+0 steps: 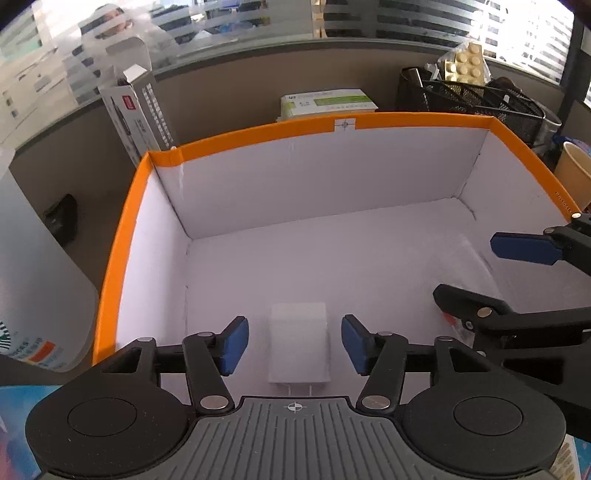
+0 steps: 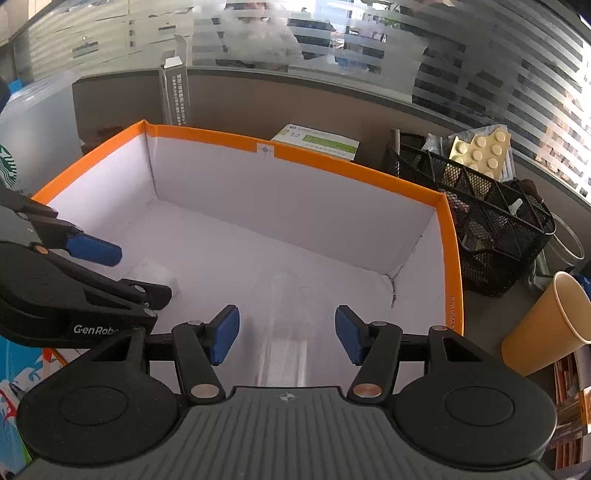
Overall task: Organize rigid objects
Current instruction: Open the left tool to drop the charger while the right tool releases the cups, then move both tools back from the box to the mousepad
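White charger block (image 1: 298,345) is left lying on the orange-rimmed box (image 1: 122,236) floor at six o'clock, freed between the released left tool (image 1: 294,343); a clear plastic piece (image 2: 282,321) is straddled, ungripped, by the right tool (image 2: 286,334)

Both views are evenly lit by daylight entering through the striped glass partition (image 1: 258,22) at the top of frame. Strong glare burns out the upper right corner of the left wrist view; detail there is lost. The white interior of the orange-rimmed box (image 1: 122,236) reads bright, with soft shadows only along its inner corners. The white block (image 1: 299,343) on the box floor shows low contrast against it. Fisheye distortion bends the box rim and partition into curves; black vignetting marks the corners. Objects behind the glass are hazy. The foreground is sharp.
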`<state>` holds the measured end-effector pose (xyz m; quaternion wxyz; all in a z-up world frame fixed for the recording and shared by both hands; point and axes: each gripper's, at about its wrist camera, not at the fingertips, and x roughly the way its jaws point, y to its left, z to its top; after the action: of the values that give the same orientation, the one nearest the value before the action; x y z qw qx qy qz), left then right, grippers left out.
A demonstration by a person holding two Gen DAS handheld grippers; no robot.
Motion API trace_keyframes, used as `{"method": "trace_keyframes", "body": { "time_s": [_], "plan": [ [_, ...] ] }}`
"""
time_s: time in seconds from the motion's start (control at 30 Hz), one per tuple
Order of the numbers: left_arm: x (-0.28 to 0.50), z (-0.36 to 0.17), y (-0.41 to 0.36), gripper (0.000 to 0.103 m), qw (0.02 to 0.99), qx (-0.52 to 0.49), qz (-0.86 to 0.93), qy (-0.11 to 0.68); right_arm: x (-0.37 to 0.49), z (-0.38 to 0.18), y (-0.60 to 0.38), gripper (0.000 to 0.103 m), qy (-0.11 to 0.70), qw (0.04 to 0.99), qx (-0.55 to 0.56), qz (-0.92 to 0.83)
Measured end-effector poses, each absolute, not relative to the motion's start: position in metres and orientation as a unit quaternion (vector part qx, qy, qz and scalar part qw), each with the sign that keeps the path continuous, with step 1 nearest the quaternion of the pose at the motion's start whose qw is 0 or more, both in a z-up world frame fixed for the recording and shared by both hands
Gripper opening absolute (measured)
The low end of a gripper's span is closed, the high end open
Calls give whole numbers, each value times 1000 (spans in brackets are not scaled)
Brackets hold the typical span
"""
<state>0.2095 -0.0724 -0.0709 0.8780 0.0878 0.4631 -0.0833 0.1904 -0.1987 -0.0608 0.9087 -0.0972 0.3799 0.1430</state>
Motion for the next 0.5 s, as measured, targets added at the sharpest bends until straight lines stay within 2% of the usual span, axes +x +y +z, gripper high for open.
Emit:
{"method": "trace_keyframes", "body": {
  "time_s": [0.17, 0.23, 0.27, 0.37, 0.5],
  "plan": [
    [200, -48, -69, 70, 890, 85, -78, 440, 181, -52, -200, 59, 366, 914, -96, 146],
    [193, -37, -63, 77, 898, 77, -75, 426, 172, -43, -202, 75, 349, 922, -102, 132],
    [189, -30, -60, 77, 903, 71, -75, 417, 168, -39, -202, 77, 339, 926, -110, 126],
    [172, -11, -52, 80, 918, 63, -68, 385, 153, -25, -206, 76, 315, 935, -115, 114],
    [139, 5, -42, 96, 935, 58, -65, 343, 126, -9, -213, 74, 286, 946, -107, 111]
  ]
}}
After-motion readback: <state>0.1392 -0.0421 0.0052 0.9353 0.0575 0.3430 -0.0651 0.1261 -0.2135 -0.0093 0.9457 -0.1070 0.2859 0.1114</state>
